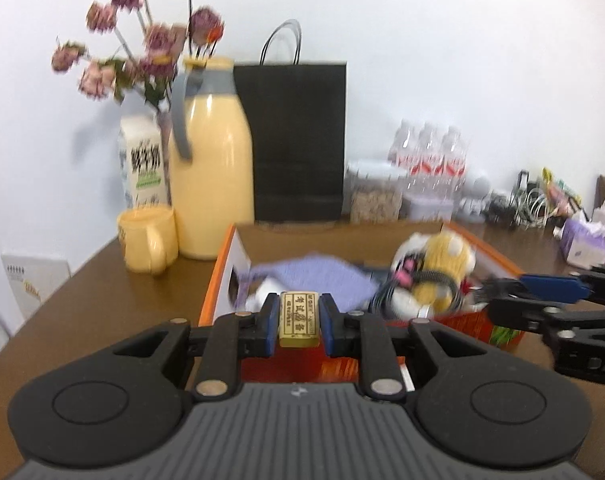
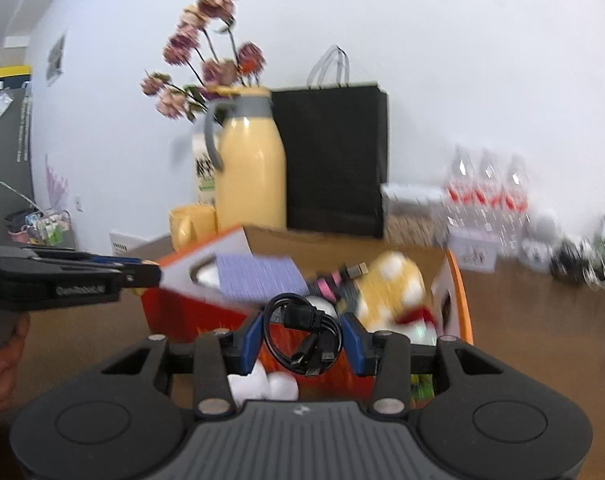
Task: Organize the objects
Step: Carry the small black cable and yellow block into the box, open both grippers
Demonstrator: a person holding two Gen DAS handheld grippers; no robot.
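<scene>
With your left tool (image 1: 299,322) clamping the gold eraser (image 1: 298,317) and your right tool (image 2: 302,338) closed on the coiled black cable (image 2: 302,334), carry both over the orange cardboard box (image 1: 218,276) before releasing.

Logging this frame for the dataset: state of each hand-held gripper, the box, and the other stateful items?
left hand-held gripper: shut on gold eraser
right hand-held gripper: shut on coiled black cable
orange box: open, holding plush toy
yellow jug: upright, lid on
yellow mug: upright
black bag: standing
</scene>
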